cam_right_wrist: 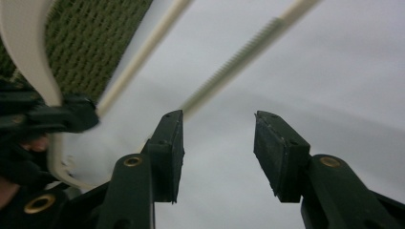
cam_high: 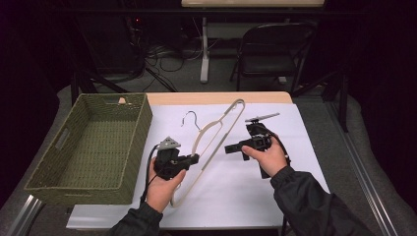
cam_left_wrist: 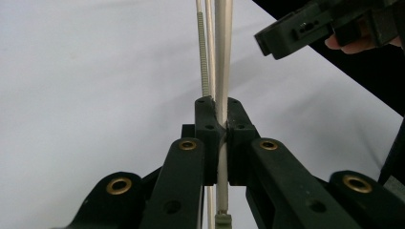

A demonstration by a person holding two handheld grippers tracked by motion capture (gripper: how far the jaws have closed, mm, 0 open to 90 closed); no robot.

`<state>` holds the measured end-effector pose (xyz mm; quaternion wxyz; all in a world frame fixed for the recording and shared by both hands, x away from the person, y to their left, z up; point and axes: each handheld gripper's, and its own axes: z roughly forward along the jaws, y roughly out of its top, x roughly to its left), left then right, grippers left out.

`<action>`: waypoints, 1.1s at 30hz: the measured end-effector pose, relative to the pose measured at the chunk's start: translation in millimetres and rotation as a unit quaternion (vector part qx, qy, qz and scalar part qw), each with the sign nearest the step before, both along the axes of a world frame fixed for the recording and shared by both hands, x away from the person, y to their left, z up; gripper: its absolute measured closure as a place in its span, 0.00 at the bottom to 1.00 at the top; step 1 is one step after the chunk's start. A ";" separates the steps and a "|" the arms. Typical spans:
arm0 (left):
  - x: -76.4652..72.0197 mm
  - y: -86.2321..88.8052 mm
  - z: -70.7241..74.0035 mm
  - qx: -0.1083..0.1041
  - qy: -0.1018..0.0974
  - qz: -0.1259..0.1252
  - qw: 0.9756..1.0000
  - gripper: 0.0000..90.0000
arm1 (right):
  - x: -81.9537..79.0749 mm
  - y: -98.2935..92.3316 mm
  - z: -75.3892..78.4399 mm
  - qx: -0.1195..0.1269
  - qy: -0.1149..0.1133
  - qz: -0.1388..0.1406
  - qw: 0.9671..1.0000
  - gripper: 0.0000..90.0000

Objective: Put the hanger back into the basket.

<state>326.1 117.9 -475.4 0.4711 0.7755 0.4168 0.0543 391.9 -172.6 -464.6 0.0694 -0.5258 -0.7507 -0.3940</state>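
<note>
A cream clothes hanger [cam_high: 215,124] with a metal hook [cam_high: 191,118] is held tilted over the white-covered table [cam_high: 275,191]. My left gripper [cam_high: 195,158] is shut on one of its thin bars; in the left gripper view the jaws pinch the hanger's bar [cam_left_wrist: 221,125] between them. My right gripper [cam_high: 229,147] hovers just right of the hanger, open, pointing towards it. In the right gripper view the right gripper [cam_right_wrist: 218,152] has nothing between its pads, and the hanger's ribbed bar [cam_right_wrist: 239,52] runs just beyond its left jaw.
A green woven basket [cam_high: 140,123] stands on the table's left side, also behind the hanger in the right gripper view [cam_right_wrist: 95,43]. A black chair [cam_high: 275,49] and cables sit on the floor beyond the far edge.
</note>
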 end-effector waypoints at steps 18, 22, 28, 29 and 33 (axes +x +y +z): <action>-12.2 35.3 31.3 0.004 -0.013 0.012 1.000 0.96 | -12.3 -34.8 -1.1 -0.050 -0.060 -0.021 0.997 0.51; -21.3 52.4 48.2 -0.009 -0.016 0.012 1.000 0.96 | -15.4 -41.3 -4.5 -0.056 -0.057 -0.025 0.996 0.50; -27.4 86.1 72.8 -0.015 -0.018 0.026 0.999 0.96 | -18.2 -52.4 -4.9 -0.060 -0.058 -0.038 0.996 0.49; -27.8 92.5 76.5 -0.014 -0.021 0.030 0.999 0.96 | -18.7 -53.8 -4.4 -0.061 -0.056 -0.040 0.996 0.49; -25.9 118.7 86.6 -0.010 -0.026 0.052 0.998 0.96 | -18.2 -57.3 -4.4 -0.063 -0.056 -0.045 0.995 0.49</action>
